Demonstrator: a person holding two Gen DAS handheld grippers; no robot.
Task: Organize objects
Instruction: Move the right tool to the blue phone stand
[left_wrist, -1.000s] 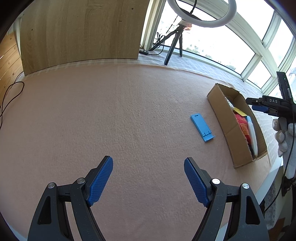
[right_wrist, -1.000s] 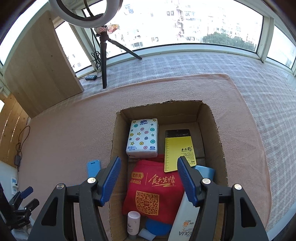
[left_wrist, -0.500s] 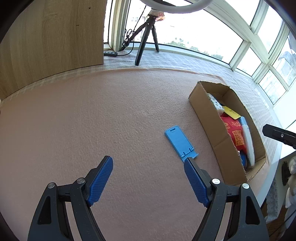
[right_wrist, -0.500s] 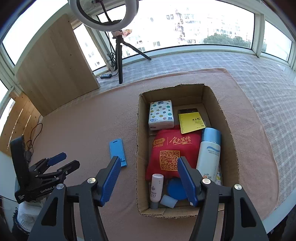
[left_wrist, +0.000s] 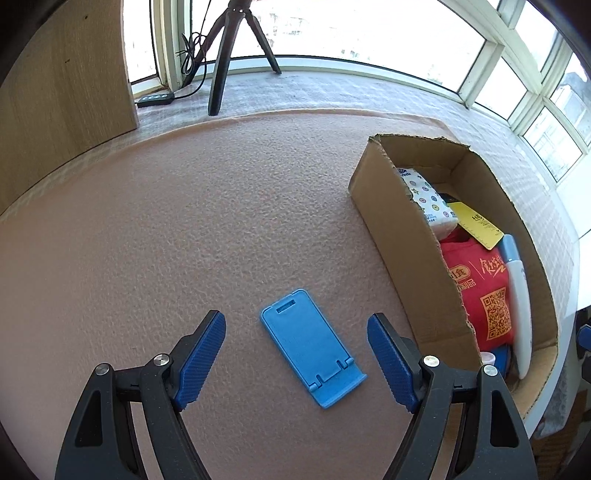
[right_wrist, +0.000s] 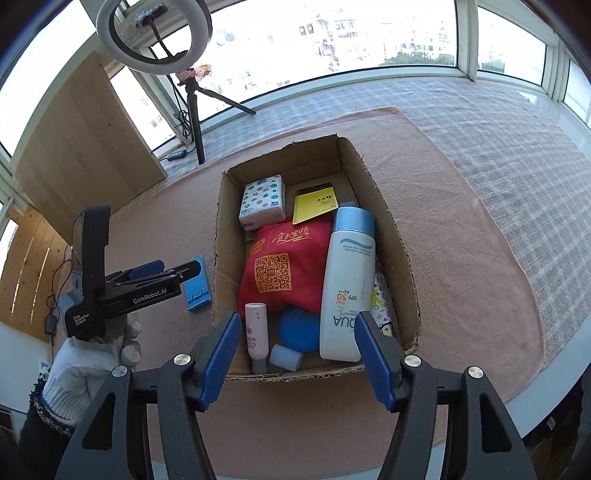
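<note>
one thing was left outside the cardboard box (left_wrist: 413, 236) as far as we could see: the blue phone stand (left_wrist: 312, 347), lying flat on the pink mat (left_wrist: 147, 240) that covered the bench, just beside the box's near wall and apart from it. we judged the step in hand to be the reach for that stand. our left gripper (left_wrist: 295, 360) hovered over it with its fingers (left_wrist: 201, 354) spread wide and holding nothing, the stand lying between them but skewed against their line, its lipped end nearer the right-hand finger. our right gripper (right_wrist: 297, 354) hung above the near end of the box, likewise wide open and empty, so we took it to be waiting. the box already held a tissue pack (right_wrist: 263, 201), a yellow card (right_wrist: 314, 208), a red pouch (right_wrist: 284, 266), a sunscreen bottle (right_wrist: 347, 284), a small pink bottle (right_wrist: 255, 328) and a blue disc (right_wrist: 299, 328), so we reckoned the sorting was near its end. the next move, as we saw it, called for turning the left wrist to square the fingers with the stand's long sides, lowering to the mat, and closing on the thin edges; being so flat, it might slip or need a tilt before we carried it over the wall into the box.
</note>
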